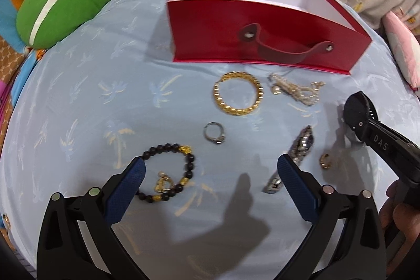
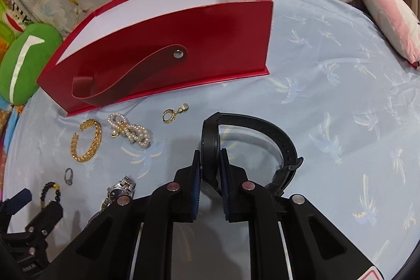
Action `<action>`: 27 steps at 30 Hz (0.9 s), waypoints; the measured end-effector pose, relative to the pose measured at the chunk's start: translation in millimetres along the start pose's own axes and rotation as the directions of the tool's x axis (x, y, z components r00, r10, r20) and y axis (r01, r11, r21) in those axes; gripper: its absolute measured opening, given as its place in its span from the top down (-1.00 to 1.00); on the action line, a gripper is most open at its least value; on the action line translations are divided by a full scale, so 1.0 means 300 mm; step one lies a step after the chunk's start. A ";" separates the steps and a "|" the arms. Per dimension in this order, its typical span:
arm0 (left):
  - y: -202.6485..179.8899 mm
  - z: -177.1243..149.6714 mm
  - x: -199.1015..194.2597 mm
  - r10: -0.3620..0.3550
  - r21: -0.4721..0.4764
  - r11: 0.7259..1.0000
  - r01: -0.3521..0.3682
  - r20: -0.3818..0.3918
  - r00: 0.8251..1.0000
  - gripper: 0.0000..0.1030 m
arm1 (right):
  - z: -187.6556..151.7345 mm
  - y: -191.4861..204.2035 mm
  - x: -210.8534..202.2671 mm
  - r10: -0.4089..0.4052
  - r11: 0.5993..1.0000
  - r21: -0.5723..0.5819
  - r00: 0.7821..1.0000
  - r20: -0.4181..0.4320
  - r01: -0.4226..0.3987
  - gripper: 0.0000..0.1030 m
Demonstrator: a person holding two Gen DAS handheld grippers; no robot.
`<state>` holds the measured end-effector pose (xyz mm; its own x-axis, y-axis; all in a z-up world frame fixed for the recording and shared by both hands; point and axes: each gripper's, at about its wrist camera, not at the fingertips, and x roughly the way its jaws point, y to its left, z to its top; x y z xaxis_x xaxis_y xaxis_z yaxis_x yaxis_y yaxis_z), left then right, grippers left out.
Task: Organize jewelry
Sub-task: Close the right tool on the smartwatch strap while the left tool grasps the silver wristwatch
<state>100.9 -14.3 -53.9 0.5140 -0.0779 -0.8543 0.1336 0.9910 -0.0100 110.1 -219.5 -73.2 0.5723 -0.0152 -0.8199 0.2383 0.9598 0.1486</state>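
Note:
My right gripper is shut on the case of a black watch, which stands on edge on the blue cloth with its strap arching to the right. In the left wrist view that watch and the right gripper are at the right. My left gripper is open just above the cloth, with a black bead bracelet by its left finger and a silver watch by its right finger. A gold bracelet, a pearl bow and a silver ring lie before the open red box.
A small gold ring lies right of the silver watch, and a gold earring lies near the box front. A green cushion sits at the far left and a pink cushion at the far right. Floral bedding lies behind the box.

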 end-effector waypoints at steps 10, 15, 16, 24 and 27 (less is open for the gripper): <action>-0.171 0.034 0.041 -0.061 0.098 0.993 0.061 0.001 0.998 -0.89 | 0.003 -0.092 -0.084 -0.044 0.998 0.034 0.998 0.044 0.043 0.77; -0.230 0.055 0.083 -0.080 0.115 0.990 0.082 -0.020 0.997 -0.71 | 0.001 -0.117 -0.085 -0.056 0.997 0.046 0.997 0.044 0.054 0.77; -0.241 0.057 0.093 -0.076 0.117 0.990 0.079 -0.027 0.997 -0.70 | 0.000 -0.121 -0.085 -0.056 0.997 0.048 0.998 0.043 0.054 0.77; -0.283 0.045 0.140 -0.068 0.131 0.989 0.076 -0.068 0.995 -0.17 | -0.001 -0.150 -0.082 -0.056 0.997 0.064 0.998 0.037 0.054 0.76; -0.278 0.052 0.138 -0.071 0.111 0.991 0.078 -0.063 0.995 0.19 | -0.002 -0.154 -0.081 -0.054 0.996 0.067 0.998 0.034 0.051 0.76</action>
<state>124.3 -101.8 -80.3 0.4484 -0.1410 -0.8826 0.2666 0.9636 -0.0185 84.8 -263.2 -60.4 0.5852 -0.0763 -0.8073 0.3197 0.9366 0.1433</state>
